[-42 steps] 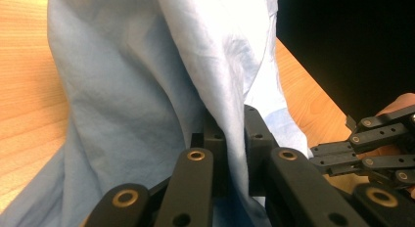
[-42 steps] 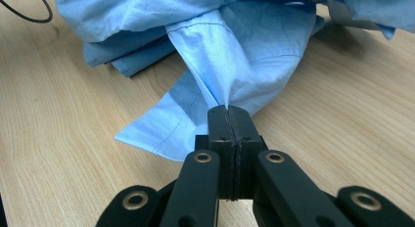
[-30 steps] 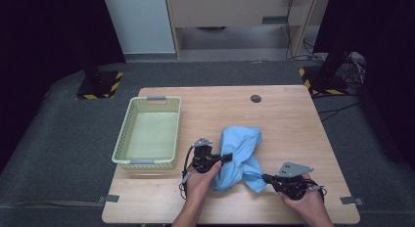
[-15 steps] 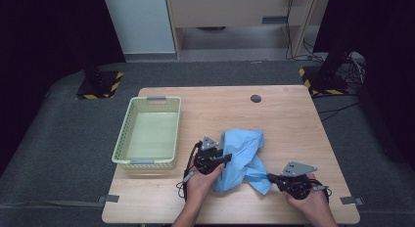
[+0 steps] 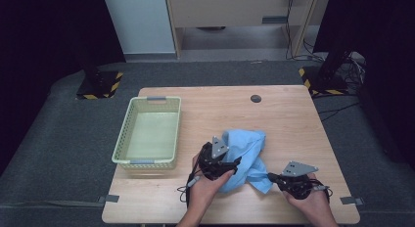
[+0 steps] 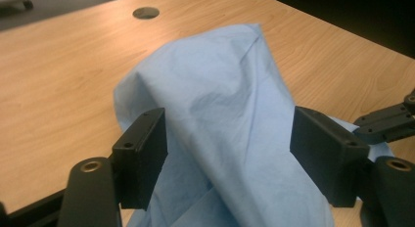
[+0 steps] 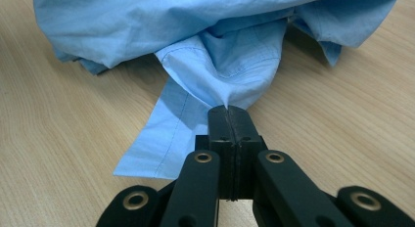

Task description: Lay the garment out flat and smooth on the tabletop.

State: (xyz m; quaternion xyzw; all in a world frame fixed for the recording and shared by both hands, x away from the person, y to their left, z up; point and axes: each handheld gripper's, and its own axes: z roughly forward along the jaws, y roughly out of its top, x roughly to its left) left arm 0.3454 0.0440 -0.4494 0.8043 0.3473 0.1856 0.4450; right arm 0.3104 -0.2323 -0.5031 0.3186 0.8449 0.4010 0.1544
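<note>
A crumpled light blue cloth (image 5: 248, 147) lies on the wooden table (image 5: 284, 119), near its front edge. My left gripper (image 5: 235, 164) is at the cloth's left side. In the left gripper view its jaws have just been opening and now stand wide on either side of a raised hump of the cloth (image 6: 220, 114), and the pads (image 6: 145, 153) are not pressing on it. My right gripper (image 5: 270, 176) is at the cloth's lower right corner. It (image 7: 228, 113) is shut on a pinched fold of the cloth (image 7: 220, 65), with a flat hem lying on the wood beside it.
A pale green plastic basket (image 5: 146, 162) stands empty on the table's left part, close to the left hand. A round cable hole (image 5: 255, 98) sits near the far edge. The right gripper's jaws (image 6: 386, 123) show at the right edge of the left gripper view.
The left gripper has let go of the cloth, its jaws spreading, and has shifted slightly up and to the right. The cloth hump now stands loose between them. The right gripper has stayed put.
</note>
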